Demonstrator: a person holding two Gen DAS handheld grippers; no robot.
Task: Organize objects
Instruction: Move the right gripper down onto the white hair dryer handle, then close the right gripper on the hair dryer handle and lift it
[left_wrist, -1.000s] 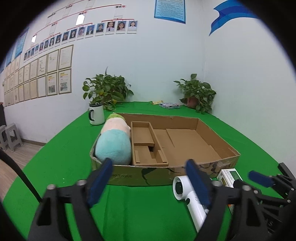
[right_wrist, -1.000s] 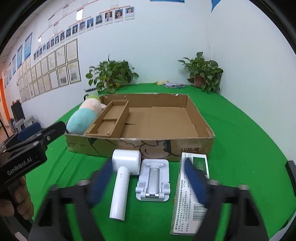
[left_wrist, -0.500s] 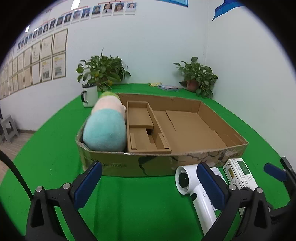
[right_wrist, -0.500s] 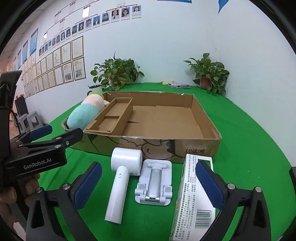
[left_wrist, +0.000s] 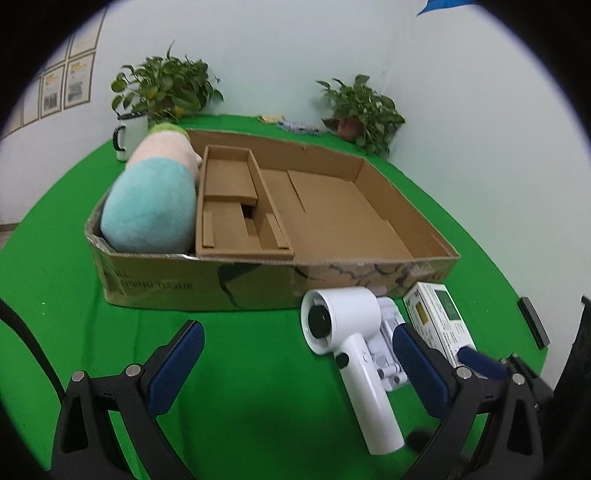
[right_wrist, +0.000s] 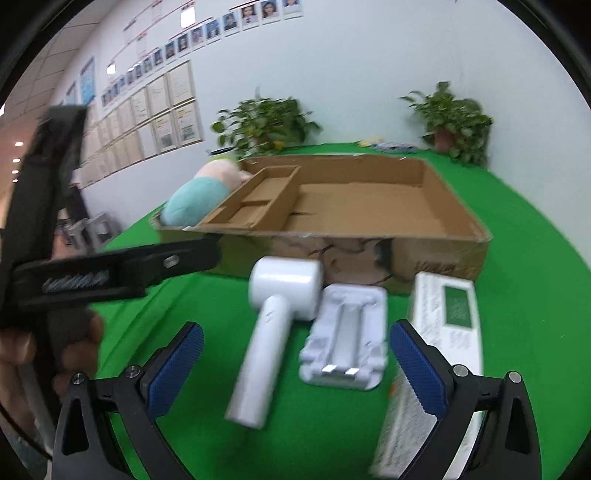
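Note:
A shallow cardboard box (left_wrist: 258, 284) (right_wrist: 443, 254) sits on green cloth, with a teal and pink plush toy (left_wrist: 147, 206) (right_wrist: 195, 199) at its left end beside a cardboard insert (left_wrist: 229, 206). In front of the box lie a white handheld device (left_wrist: 354, 354) (right_wrist: 273, 314), a white folding stand (left_wrist: 388, 325) (right_wrist: 343, 332) and a white carton with a green panel (left_wrist: 439, 317) (right_wrist: 443, 314). My left gripper (left_wrist: 295, 336) is open over bare cloth, left of the device. My right gripper (right_wrist: 295, 332) hangs wide above the device's handle and the stand, its jaws closing slightly, touching nothing.
A white mug (left_wrist: 129, 136) and two potted plants (left_wrist: 166, 88) (left_wrist: 362, 110) stand behind the box. A flat black object (left_wrist: 532, 321) lies at the cloth's right edge. A person's hand (right_wrist: 22, 350) holds the left gripper at the right view's left side.
Both grippers have opened wide and dipped toward the table. The white device, stand and carton now sit closer and lower in both views.

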